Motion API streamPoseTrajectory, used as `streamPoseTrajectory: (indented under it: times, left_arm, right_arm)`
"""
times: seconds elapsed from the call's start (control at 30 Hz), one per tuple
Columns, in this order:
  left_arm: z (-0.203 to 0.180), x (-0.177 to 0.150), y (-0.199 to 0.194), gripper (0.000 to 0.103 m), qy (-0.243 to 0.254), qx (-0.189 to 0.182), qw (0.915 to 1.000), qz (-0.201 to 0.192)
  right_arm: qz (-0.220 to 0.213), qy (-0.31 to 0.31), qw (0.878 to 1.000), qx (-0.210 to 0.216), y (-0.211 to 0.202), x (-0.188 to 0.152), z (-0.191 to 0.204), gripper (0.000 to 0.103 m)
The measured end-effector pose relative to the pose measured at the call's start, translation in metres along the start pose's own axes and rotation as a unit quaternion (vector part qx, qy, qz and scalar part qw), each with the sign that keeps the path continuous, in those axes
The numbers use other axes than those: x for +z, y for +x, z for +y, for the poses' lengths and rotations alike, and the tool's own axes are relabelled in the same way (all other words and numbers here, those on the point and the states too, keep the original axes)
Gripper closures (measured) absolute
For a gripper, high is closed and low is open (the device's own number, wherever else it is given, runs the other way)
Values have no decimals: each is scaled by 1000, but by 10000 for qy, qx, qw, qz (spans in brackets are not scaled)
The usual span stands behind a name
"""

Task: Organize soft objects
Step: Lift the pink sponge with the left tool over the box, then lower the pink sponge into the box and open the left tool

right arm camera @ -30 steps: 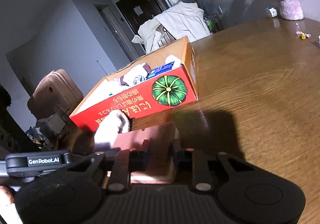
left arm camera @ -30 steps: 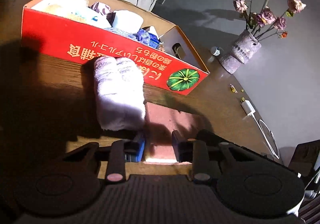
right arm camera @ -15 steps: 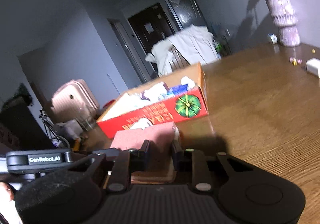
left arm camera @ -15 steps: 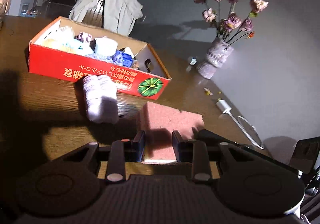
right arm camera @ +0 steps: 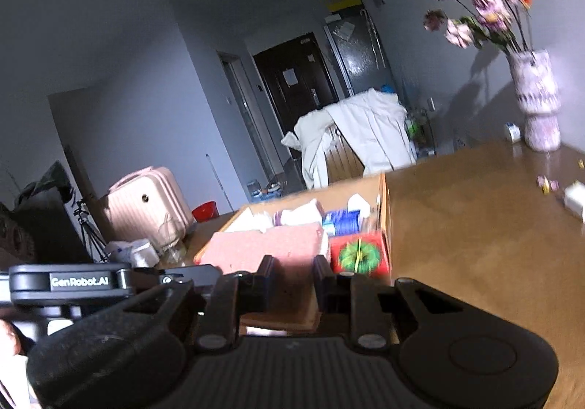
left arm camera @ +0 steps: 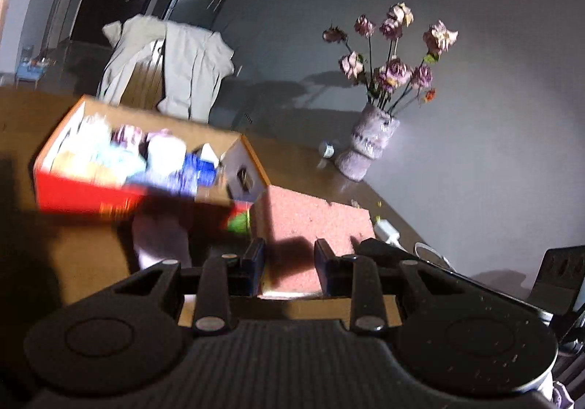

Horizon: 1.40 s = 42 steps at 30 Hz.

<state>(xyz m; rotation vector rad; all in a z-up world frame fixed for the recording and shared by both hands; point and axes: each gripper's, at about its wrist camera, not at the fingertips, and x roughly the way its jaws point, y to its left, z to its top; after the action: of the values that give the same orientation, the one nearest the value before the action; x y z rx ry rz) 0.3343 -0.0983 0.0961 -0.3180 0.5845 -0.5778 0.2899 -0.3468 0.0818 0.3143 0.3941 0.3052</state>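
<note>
A: Two grippers, one pink sponge block [left arm camera: 314, 226] — the left gripper [left arm camera: 289, 262] and right gripper [right arm camera: 290, 281] both have jaws pinching it, above the desk [right arm camera: 475, 244].

B: Beyond it: one red box [left arm camera: 84, 195] of soft things, one rolled towel [left arm camera: 161, 241] beside it, one vase [left arm camera: 367, 146].

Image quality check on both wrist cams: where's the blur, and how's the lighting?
Left wrist: red box and rolled towel smeared by motion blur; the vase stays fairly sharp; hard shadow across the pink sponge between the left gripper pads. Right wrist: box front and flowers blurred, room dim, fisheye bending the walls; the right gripper is crisp.
</note>
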Motion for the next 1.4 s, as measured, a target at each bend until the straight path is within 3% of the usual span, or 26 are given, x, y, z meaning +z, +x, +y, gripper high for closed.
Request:
streamPoseTrajectory:
  times: [0.17,0.33,0.57,0.83,0.93,1.13,1.4]
  left_arm:
    - [25,55,53,73,-293,0,9994,182]
    - [53,88,100,73,-611,130,9975,318]
    - [89,90,163,74,-935,211,9922,791]
    - [122,75,203,73,-1239,281,9840,1249]
    - [124,70,208,72,-1149,387,9831,1370]
    - [121,69,210,57,-923,597,9819,1543]
    - [106,95,140,41,-317,811,9922,888]
  right_arm:
    - [208,55,9997,-61,63,48,-17,81]
    - [423,2,9989,-223,122,70,-28,81]
    - [887,-55,9940,-637,186,69,-45,81]
    - [1332,-92,9873,-862,220,47,-53,78]
    - [1515,-76,9839,-940,231,40,-54,77]
    - [1673,-74,9818,-900,232,36,-53,60]
    - [1301,-196,9880,-803,191,61,-40,56]
